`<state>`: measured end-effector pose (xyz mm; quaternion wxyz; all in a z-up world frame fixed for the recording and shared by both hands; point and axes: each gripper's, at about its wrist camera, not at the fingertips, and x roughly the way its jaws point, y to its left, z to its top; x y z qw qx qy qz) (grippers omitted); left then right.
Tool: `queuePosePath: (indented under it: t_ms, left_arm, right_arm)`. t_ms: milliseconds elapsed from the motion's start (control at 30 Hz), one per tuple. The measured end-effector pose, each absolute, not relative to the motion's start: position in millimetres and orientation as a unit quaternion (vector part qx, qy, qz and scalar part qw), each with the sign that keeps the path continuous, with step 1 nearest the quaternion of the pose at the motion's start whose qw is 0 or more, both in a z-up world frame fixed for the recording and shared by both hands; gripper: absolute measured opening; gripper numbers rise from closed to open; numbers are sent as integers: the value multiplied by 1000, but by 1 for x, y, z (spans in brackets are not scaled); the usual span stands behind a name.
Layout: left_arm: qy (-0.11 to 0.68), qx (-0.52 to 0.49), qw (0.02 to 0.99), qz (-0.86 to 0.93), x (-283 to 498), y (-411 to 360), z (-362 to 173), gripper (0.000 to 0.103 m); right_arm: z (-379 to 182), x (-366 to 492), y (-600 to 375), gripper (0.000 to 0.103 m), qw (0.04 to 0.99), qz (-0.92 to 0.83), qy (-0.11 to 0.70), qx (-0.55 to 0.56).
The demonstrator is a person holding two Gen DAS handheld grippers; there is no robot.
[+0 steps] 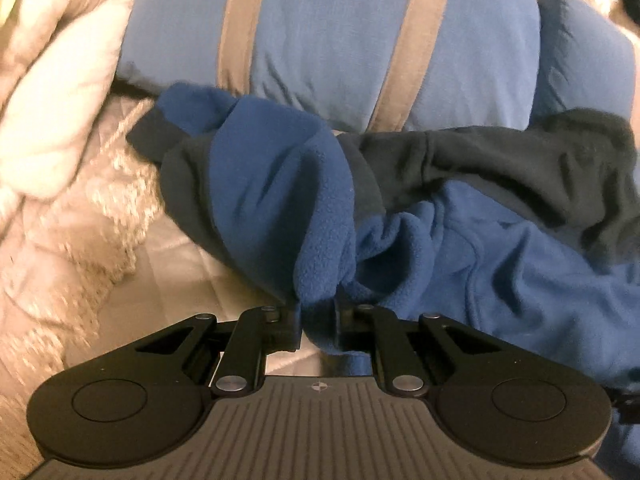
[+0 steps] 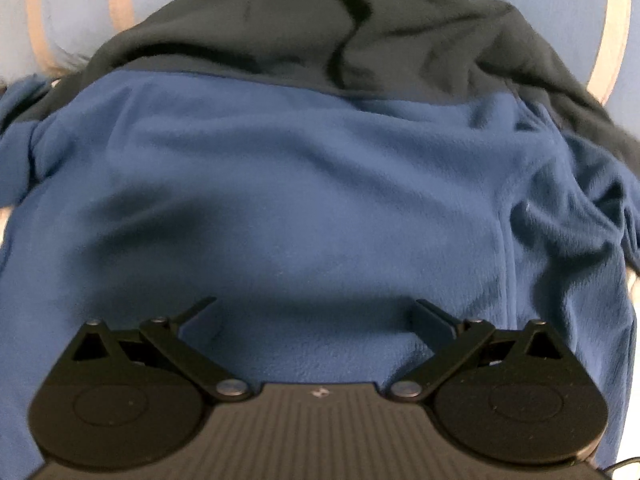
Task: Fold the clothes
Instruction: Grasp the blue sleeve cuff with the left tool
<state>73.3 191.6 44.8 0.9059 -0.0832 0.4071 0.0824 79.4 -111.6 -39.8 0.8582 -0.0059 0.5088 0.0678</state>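
Observation:
A blue fleece jacket [image 1: 460,264] with dark navy shoulders and cuffs lies on a bed. My left gripper [image 1: 318,312] is shut on a fold of its blue sleeve [image 1: 272,184], which rises bunched from the jaws, the dark cuff toward the upper left. In the right wrist view the jacket's blue body [image 2: 300,184] fills the frame, with the dark navy hood and yoke [image 2: 320,28] at the top. My right gripper [image 2: 316,316] is open, jaws wide apart, just above the blue body and holding nothing.
A light blue pillow with tan stripes [image 1: 328,40] lies behind the jacket; it also shows in the right wrist view [image 2: 72,4]. A pale quilted comforter [image 1: 60,100] is bunched at the left. Light quilted bedding [image 1: 192,264] lies under the sleeve.

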Motion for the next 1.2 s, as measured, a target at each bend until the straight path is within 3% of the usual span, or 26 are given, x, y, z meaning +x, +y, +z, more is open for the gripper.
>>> queuePosePath:
  t_ms: [233, 267, 333, 500, 600, 800, 867, 933, 1000, 1200]
  left_arm:
    - [411, -144, 898, 66, 65, 211, 32, 19]
    - [414, -151, 895, 67, 64, 214, 34, 22]
    - [415, -165, 892, 78, 60, 221, 42, 42]
    - [333, -154, 927, 80, 43, 228, 79, 58]
    - [290, -92, 950, 76, 58, 221, 94, 66]
    - [349, -33, 934, 74, 136, 209, 79, 67]
    - [406, -6, 909, 97, 156, 210, 65, 63]
    - [393, -19, 915, 89, 150, 219, 65, 30]
    - [376, -22, 920, 106, 131, 229, 69, 16]
    - [378, -40, 916, 130, 64, 270, 61, 14]
  right_arm:
    - [-42, 78, -111, 103, 864, 71, 499, -13]
    - [-42, 77, -110, 103, 864, 71, 498, -15]
    - [-43, 77, -110, 103, 865, 70, 496, -18]
    - [-43, 78, -109, 103, 866, 65, 496, -18]
    - [-44, 79, -106, 103, 866, 62, 496, -22]
    - [-45, 79, -104, 103, 870, 68, 488, -29]
    - [-46, 76, -105, 103, 872, 74, 484, -31]
    - [-48, 78, -107, 103, 873, 82, 479, -33]
    - [-48, 78, -108, 103, 874, 87, 478, -33]
    - [-47, 79, -105, 103, 872, 84, 480, -38]
